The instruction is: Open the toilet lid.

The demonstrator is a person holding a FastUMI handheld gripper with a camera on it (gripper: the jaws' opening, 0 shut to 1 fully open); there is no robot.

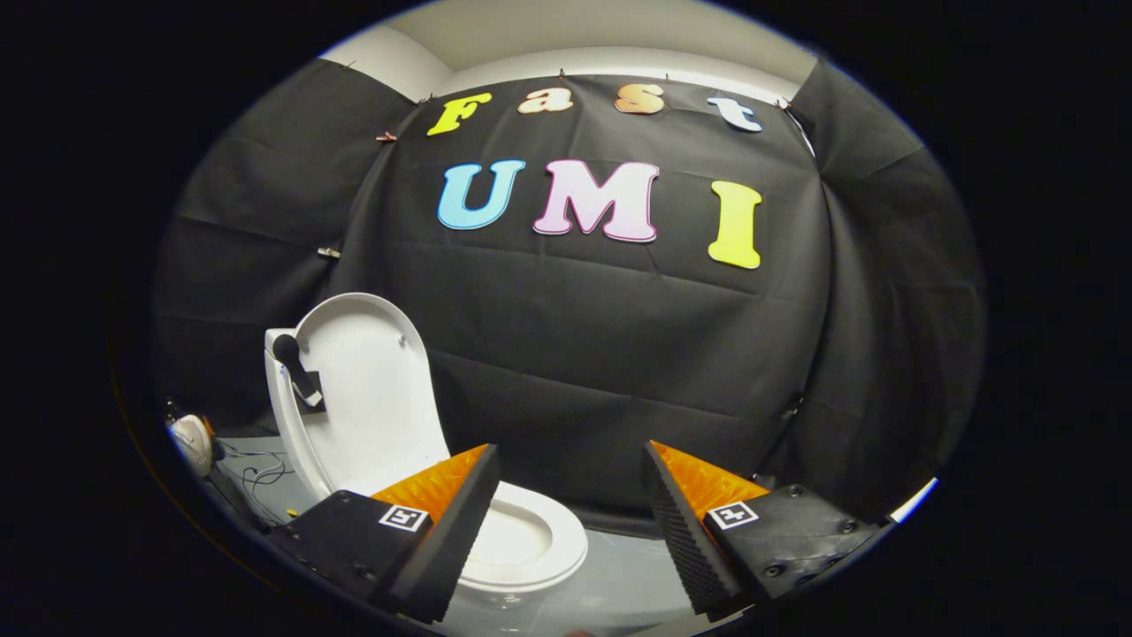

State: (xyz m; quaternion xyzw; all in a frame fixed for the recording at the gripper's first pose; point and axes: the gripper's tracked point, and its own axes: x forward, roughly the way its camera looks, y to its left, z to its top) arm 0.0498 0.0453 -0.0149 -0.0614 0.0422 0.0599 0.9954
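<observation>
The white toilet (522, 544) stands on the floor ahead and left of my fingers. Its lid (371, 398) is raised upright, leaning back, with the inner face toward me. The seat ring lies flat over the bowl, partly hidden behind my left finger (447, 522). My gripper (570, 469) is open, the two orange-and-black fingers wide apart with nothing between them. The right finger (699, 522) is clear of the toilet, and the lid is well beyond the left fingertip.
A black knobbed handle (296, 367) sits at the lid's left edge. A small white device (192, 442) and loose cables (256, 473) lie on the grey floor (619, 575) left of the toilet. Black cloth closes the booth behind and on both sides.
</observation>
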